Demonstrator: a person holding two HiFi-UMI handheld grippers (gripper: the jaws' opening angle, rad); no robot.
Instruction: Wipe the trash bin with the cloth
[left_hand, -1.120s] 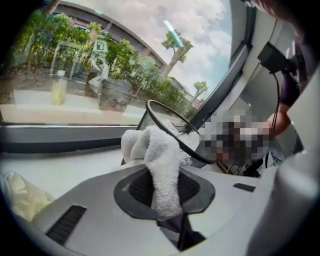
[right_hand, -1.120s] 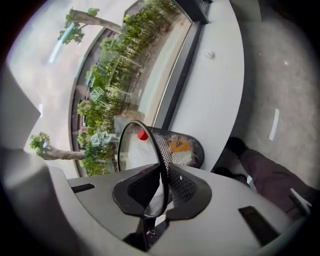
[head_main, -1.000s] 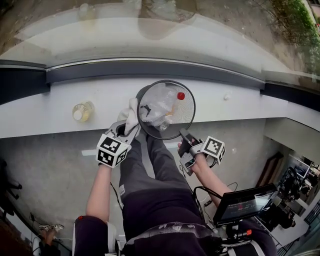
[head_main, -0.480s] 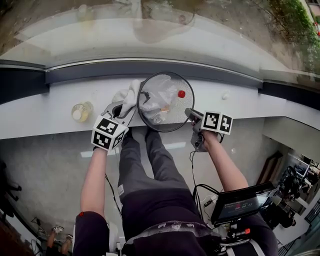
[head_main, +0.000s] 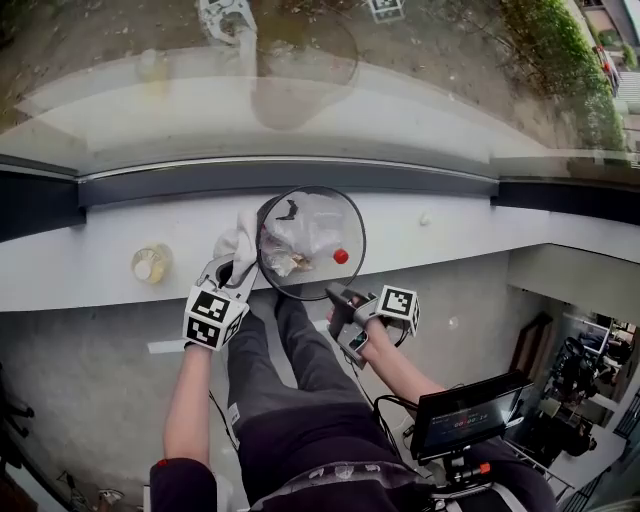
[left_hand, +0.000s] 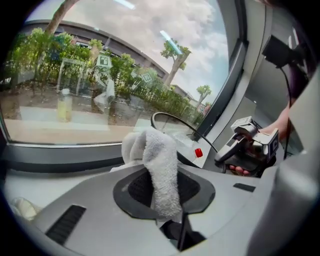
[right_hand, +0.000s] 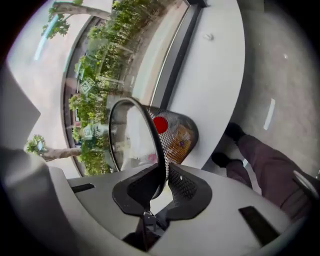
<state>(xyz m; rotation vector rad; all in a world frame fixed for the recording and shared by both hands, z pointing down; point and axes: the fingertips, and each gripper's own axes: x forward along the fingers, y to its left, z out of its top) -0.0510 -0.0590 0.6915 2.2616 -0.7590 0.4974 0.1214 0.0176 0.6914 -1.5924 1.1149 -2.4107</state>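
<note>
A black mesh trash bin (head_main: 312, 189) with a clear bag and a red cap (head_main: 341, 256) inside lies tilted on the white ledge (head_main: 450, 225). My left gripper (head_main: 236, 268) is shut on a white cloth (head_main: 240, 240), which rests against the bin's left rim. In the left gripper view the cloth (left_hand: 160, 170) hangs between the jaws. My right gripper (head_main: 338, 298) is at the bin's near rim, its jaws closing. In the right gripper view the rim (right_hand: 150, 125) and mesh wall run between the pads of my right gripper (right_hand: 162, 182).
A small bottle of yellowish liquid (head_main: 150, 263) stands on the ledge to the left. A window pane rises right behind the ledge. The person's legs (head_main: 300, 340) hang below the bin. A monitor (head_main: 465, 412) sits at lower right.
My right gripper came off the bin's right side and moved back down to its near rim. The bin and the left gripper with the cloth shifted slightly.
</note>
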